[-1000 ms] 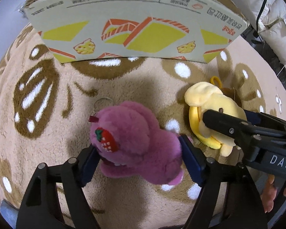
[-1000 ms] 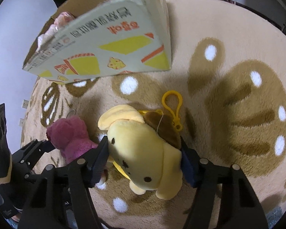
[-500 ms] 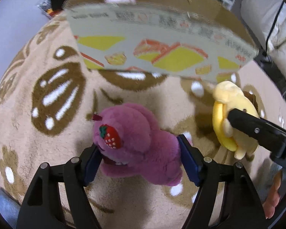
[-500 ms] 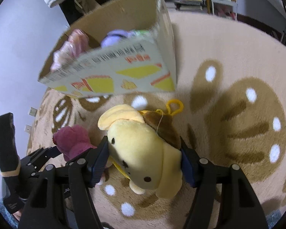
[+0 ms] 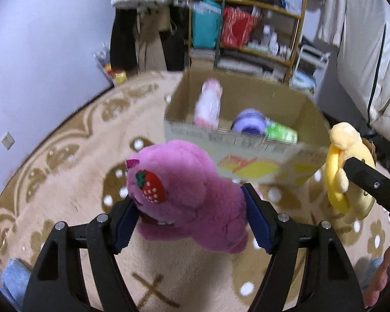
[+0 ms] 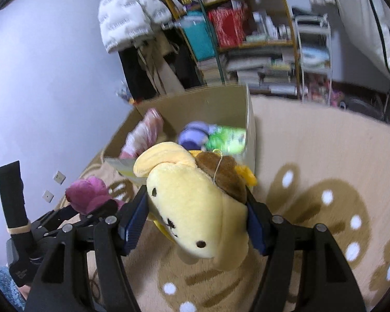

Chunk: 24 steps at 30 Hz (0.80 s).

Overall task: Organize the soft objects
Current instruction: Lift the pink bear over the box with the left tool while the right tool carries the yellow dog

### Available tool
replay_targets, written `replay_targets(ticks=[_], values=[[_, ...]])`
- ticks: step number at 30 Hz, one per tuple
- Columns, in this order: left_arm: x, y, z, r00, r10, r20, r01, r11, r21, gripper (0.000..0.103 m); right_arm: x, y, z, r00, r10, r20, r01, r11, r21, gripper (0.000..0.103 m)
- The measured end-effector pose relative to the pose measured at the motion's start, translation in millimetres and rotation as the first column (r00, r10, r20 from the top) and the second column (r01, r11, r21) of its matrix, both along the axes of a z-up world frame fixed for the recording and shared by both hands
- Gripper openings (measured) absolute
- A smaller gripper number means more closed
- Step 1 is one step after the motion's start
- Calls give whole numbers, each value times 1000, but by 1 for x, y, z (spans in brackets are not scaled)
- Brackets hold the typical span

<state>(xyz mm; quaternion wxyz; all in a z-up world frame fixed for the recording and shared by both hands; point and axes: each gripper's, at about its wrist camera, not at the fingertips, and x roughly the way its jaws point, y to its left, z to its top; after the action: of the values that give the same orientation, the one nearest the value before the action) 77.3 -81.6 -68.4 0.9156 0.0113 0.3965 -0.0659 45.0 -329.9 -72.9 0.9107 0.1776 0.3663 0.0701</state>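
The cardboard box stands open-topped ahead; pink toy fills its left, purple and green toys its right

Pale wall, beige patterned rug, cluttered wooden shelves

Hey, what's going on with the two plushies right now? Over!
Left gripper clamped on purple plush. Right gripper clamped on yellow dog plush. Both lifted, cardboard box ahead, open. Nothing blocking.
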Motion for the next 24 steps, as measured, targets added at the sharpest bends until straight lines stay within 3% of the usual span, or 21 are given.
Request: replay_targets(ticks=[6, 13, 24], values=[[-11, -8, 38, 988, -11, 153, 10, 1000, 4, 74, -11, 1, 32, 990, -29, 140, 37, 998, -53, 71], [-10, -5, 81, 945, -6, 328, 7, 1000, -3, 74, -16, 0, 61, 960, -55, 273, 86, 991, -103, 71], [16, -5, 105, 907, -21, 422, 12, 1000, 24, 74, 1, 4, 75, 934, -46, 355, 106, 983, -152, 71]])
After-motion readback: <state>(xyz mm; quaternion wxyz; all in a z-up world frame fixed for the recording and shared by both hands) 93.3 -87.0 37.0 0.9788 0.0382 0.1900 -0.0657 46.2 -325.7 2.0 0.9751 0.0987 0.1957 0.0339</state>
